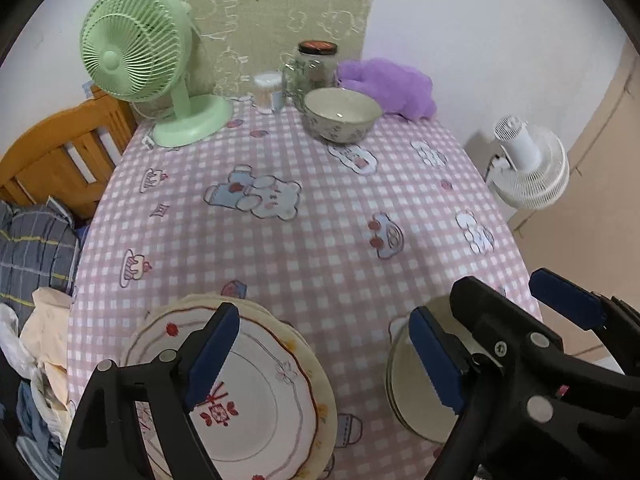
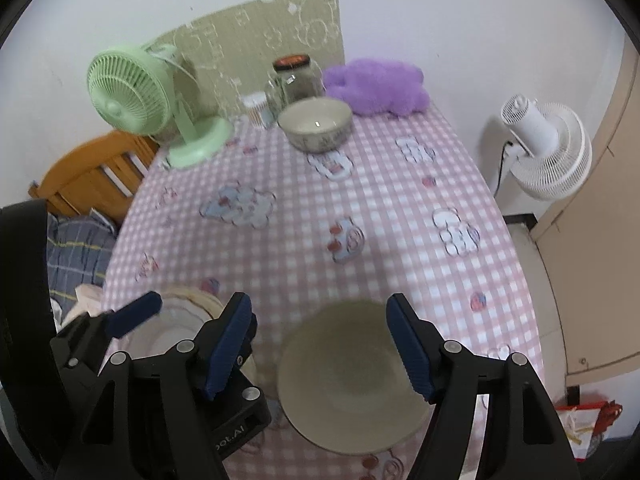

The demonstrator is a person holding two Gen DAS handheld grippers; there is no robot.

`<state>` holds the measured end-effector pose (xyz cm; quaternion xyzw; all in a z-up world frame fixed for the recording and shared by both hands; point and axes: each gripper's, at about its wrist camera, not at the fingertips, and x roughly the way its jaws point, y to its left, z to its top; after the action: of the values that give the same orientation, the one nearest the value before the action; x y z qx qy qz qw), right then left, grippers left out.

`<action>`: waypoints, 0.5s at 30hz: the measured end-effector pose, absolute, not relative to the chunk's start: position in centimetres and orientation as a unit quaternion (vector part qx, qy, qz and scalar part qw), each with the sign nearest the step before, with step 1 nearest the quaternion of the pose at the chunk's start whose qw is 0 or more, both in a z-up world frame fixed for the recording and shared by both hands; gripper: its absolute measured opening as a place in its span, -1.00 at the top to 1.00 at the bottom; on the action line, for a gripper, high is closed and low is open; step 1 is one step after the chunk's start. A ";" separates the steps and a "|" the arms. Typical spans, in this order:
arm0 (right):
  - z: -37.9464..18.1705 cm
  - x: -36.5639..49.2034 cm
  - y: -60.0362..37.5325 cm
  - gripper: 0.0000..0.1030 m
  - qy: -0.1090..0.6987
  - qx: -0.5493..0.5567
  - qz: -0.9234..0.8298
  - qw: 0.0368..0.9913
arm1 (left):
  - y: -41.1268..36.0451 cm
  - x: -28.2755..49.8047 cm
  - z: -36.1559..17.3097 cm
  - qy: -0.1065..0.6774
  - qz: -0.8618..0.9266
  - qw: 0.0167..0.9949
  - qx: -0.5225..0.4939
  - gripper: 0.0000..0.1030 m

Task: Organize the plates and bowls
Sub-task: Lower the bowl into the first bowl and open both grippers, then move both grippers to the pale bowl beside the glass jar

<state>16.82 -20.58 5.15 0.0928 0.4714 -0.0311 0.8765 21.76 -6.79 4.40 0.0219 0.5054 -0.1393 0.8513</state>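
I see my left claw (image 1: 324, 350) released above the scalloped, red-flowered plate stack (image 1: 260, 392) at 7 o'clock on the counter (image 1: 320, 208). My right claw (image 2: 320, 350) hangs released over the plain plates (image 2: 348, 380). A floral bowl (image 1: 340, 114) sits at 12, beside a jar (image 1: 316, 66) and green fan (image 1: 136, 48); pink checked cloth.

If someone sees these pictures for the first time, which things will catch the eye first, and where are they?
First the pink checked tablecloth with cartoon bears, then the mint green fan at its far left corner. At the near edge lies a stack of decorated plates, with plain plates to its right; the open left gripper and right gripper hang above them. A bowl stands far back beside a purple plush toy.
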 end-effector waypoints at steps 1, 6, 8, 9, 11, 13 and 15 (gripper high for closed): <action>5.4 17.3 -20.4 -0.42 0.469 0.090 -0.034 0.878 | -6.7 22.2 4.6 0.503 -0.136 0.853 0.019 -0.71; 6.4 19.4 -20.4 -0.42 0.459 0.081 -0.037 0.884 | -7.0 24.1 5.6 0.490 -0.118 0.864 0.020 -0.71; 6.6 20.5 -20.7 -0.42 0.456 0.078 -0.034 0.886 | -7.4 24.9 5.7 0.486 -0.109 0.867 0.018 -0.71; 6.7 20.9 -20.9 -0.42 0.454 0.077 -0.032 0.887 | -7.6 25.4 5.8 0.484 -0.102 0.869 0.016 -0.71; 6.8 22.2 -21.4 -0.42 0.450 0.076 -0.027 0.889 | -8.2 26.6 6.0 0.481 -0.085 0.872 0.013 -0.71; 7.0 23.6 -22.0 -0.42 0.447 0.073 -0.021 0.891 | -8.6 27.3 6.2 0.477 -0.075 0.876 0.010 -0.71; 7.1 24.7 -22.5 -0.42 0.444 0.066 -0.016 0.893 | -9.5 28.4 6.5 0.469 -0.061 0.881 0.012 -0.71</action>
<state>24.69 -22.45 7.13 0.0659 0.4443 -0.0158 0.8933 28.43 -9.52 6.51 0.0116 0.4687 -0.0612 0.8811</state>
